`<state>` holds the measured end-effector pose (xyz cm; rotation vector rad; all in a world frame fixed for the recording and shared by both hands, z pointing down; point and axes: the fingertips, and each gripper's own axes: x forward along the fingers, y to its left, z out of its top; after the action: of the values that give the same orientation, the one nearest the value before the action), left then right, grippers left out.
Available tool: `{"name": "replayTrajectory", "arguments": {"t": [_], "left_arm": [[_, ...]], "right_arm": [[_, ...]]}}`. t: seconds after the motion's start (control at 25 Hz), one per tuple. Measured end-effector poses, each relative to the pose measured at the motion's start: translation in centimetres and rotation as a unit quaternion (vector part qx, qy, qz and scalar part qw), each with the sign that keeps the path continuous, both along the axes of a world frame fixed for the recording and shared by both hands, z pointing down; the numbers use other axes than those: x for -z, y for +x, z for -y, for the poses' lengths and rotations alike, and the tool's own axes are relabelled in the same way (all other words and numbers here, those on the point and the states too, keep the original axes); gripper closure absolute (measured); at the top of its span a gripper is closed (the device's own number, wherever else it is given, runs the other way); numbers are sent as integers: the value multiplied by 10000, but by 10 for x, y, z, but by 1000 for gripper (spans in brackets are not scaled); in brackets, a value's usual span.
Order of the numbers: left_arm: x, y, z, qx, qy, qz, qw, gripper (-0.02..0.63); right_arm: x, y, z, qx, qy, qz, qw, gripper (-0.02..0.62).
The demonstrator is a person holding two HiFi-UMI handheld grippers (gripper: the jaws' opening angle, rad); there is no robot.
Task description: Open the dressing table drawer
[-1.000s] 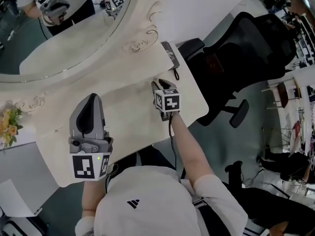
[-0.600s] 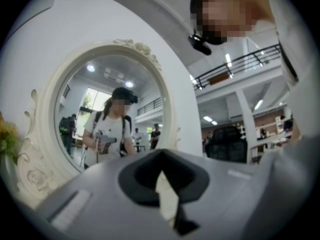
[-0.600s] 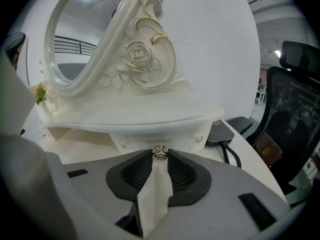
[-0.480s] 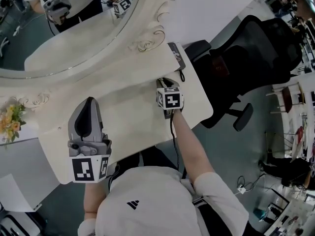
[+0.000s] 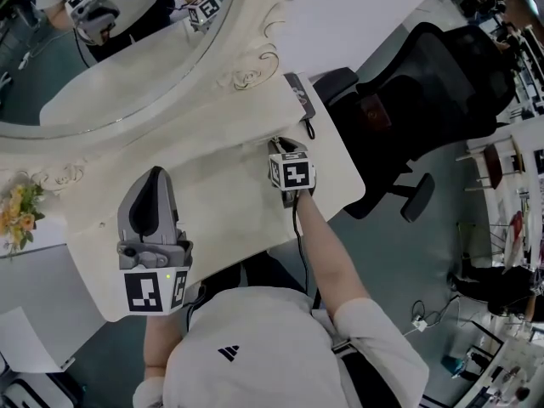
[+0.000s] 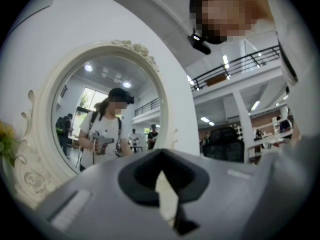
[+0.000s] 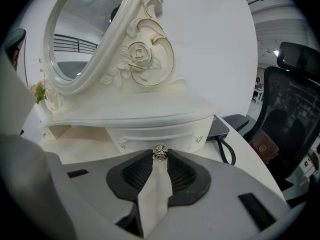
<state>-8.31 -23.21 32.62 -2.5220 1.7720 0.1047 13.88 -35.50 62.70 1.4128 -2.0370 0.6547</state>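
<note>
Pinched at the very tips of the right gripper (image 7: 160,157): the small metal knob (image 7: 159,152), a ribbed pad against either side after a closing-in just now. A fair width left between the jaws, owing to the knob's own bulk. Nothing else in that grip.

Straight behind the knob, the pale drawer (image 7: 160,135), with its long axis side to side across the jaws' line. Tucked under the curved shelf (image 7: 125,116) at the foot of the carved mirror (image 7: 90,44). Judged shut, with the front sitting flush beneath the shelf and no gap on show.

For the coming pull: straight back from the knob toward the person and square to the drawer front. No sideways drift, or likely to slip off so small a knob.

Just right of the knob, a dark flat device (image 7: 220,128) with a cable, seemingly clear of the pull path.

Well to the left of the knob in the head view, the left gripper (image 5: 155,181), held level over the table top (image 5: 229,219). Tips together on nothing, and plainly the farther of the two. Further right of the knob, off the table, a black office chair (image 5: 425,83).
</note>
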Motion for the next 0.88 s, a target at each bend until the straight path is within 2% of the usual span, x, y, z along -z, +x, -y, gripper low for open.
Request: {"name": "replayTrajectory", "arguments": {"t": [0.88], "left_arm": [[6, -9, 4, 7, 55, 44, 10000, 598]], "right_arm": [[-1, 3, -6, 56, 45, 6, 10000, 508]]}}
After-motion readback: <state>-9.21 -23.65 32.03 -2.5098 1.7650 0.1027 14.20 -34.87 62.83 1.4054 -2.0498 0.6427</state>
